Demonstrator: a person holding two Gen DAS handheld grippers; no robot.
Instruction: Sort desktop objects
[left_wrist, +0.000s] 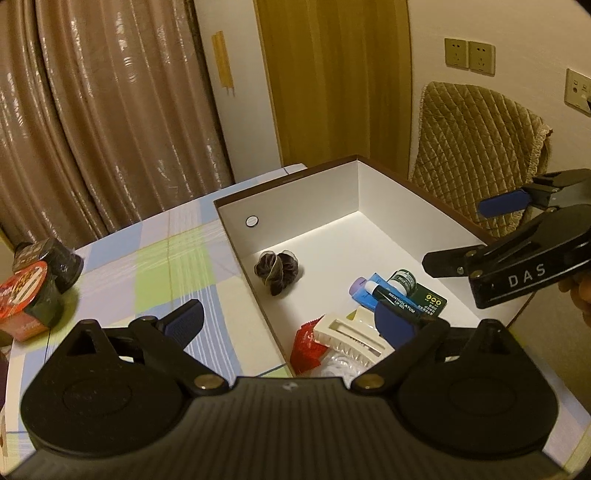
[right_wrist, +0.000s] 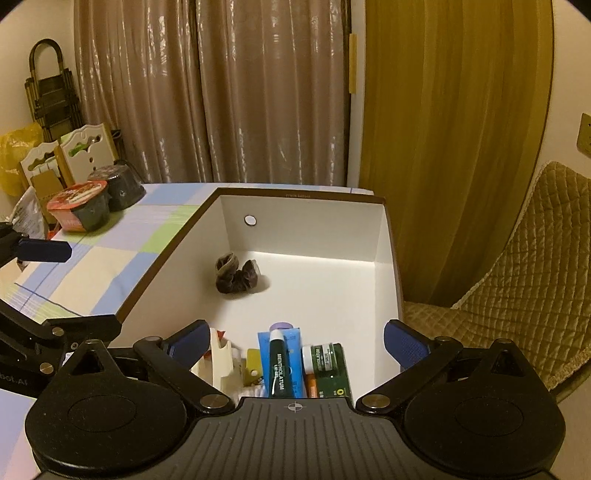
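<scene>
A white open box (left_wrist: 295, 206) (right_wrist: 388, 258) stands on the checked tablecloth. Inside lie a dark hair scrunchie (left_wrist: 277, 270) (right_wrist: 236, 275), a dark Mentholatum lip tube (left_wrist: 397, 300) (right_wrist: 277, 363), a blue packet (left_wrist: 364, 295) (right_wrist: 293, 354), a green box with a small jar (left_wrist: 430, 300) (right_wrist: 327, 363), a cream hair claw (left_wrist: 351, 334) (right_wrist: 218, 360) and a red packet (left_wrist: 306, 345). My left gripper (left_wrist: 291, 319) is open, straddling the box's near left wall. My right gripper (right_wrist: 295, 339) is open above the box's near end, with nothing between its fingers; it also shows in the left wrist view (left_wrist: 458, 232).
Two dark snack cups, one with a red lid (left_wrist: 27, 299) (right_wrist: 79, 210), stand at the table's far left. A chair with a quilted cover (left_wrist: 476, 155) (right_wrist: 524, 280) is right of the box. Curtains and a wooden door are behind. Clutter and a folding ladder (right_wrist: 51, 88) stand left.
</scene>
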